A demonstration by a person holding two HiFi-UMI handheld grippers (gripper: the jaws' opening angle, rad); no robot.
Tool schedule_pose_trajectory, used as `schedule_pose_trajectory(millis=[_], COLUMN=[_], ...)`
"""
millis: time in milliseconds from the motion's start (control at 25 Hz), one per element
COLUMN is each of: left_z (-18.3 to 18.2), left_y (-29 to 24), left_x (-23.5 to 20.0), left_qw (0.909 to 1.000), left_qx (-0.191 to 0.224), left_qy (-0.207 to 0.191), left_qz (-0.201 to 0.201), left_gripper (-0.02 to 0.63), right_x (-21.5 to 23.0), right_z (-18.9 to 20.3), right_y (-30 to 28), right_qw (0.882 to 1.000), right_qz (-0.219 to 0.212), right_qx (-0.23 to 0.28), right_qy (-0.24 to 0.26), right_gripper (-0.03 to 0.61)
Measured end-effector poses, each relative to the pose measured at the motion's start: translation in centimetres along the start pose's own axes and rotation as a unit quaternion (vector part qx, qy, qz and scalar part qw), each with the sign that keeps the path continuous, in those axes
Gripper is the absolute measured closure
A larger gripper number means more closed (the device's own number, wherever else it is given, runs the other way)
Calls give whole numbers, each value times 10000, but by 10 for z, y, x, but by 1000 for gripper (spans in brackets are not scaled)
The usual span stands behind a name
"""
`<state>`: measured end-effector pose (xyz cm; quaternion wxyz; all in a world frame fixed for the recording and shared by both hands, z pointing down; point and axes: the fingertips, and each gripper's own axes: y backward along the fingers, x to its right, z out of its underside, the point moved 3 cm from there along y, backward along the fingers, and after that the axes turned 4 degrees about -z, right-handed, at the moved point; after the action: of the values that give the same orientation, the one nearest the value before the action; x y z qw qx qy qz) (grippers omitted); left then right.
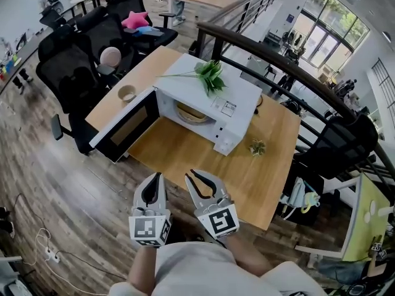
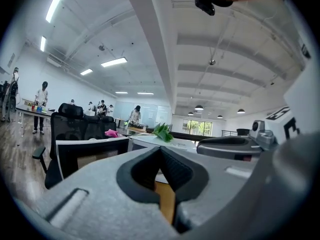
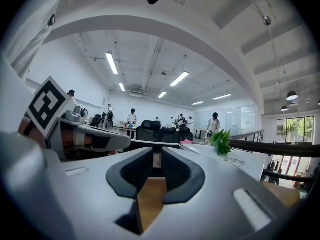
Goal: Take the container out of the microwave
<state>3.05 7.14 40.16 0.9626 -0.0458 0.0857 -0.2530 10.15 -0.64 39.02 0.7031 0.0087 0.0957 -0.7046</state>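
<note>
chairs (image 1: 74, 60): black office chairs crowd the table's left side, well apart from our path.
bowl (image 1: 126, 93): small, on the table (image 1: 179, 156) behind the open door. Not in our way.
door (image 1: 126, 125): swung wide to the left, so the cavity faces us. We keep the left arm off it.
left gripper (image 1: 154, 184): jaws closed tip to tip, nothing in them, held low off the table's near edge.
container (image 1: 190, 113): tan, round, still inside the microwave (image 1: 237, 97), untouched.
right gripper (image 1: 200, 184): jaws only a narrow slit apart, empty, just beside the left one.
step: approach, not yet begun. We judge the jaws need opening wider before they enter. Go in level, pinch the rim, lift a little, draw straight out.
plant (image 1: 210, 73): lies on the microwave roof, leaves reaching toward the front edge (may brush us if we come in high).
sprig (image 1: 257, 147): small, on the table right of the microwave, clear of the route.
railing (image 1: 290, 73): dark rail behind the table, no issue.
</note>
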Motion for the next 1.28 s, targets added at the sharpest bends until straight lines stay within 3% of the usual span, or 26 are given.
schedule_pose_trajectory(millis=[360,720,880,1280], left_z=[5,15,20,27], left_y=[-50,-88,-101,-122], left_x=[-44,-89,-105,-120], left_qw=[9982,9920,9885,9817], left_qx=[-312,-642,-785,-1029], left_qy=[99,98,90,45], left_qz=[505,1083,1292,1600], left_gripper=[611,611,611,611], right_x=[21,33,34,42], right_z=[19,39,48,62], right_y=[-52,-107,-123,-146], right_qw=[9967,9842,9792,9720], right_qz=[617,1139,1364,1511], right_qx=[-481,-1327,-1437,-1722], right_qy=[-238,-282,-437,-531], right_gripper=[507,500,500,499])
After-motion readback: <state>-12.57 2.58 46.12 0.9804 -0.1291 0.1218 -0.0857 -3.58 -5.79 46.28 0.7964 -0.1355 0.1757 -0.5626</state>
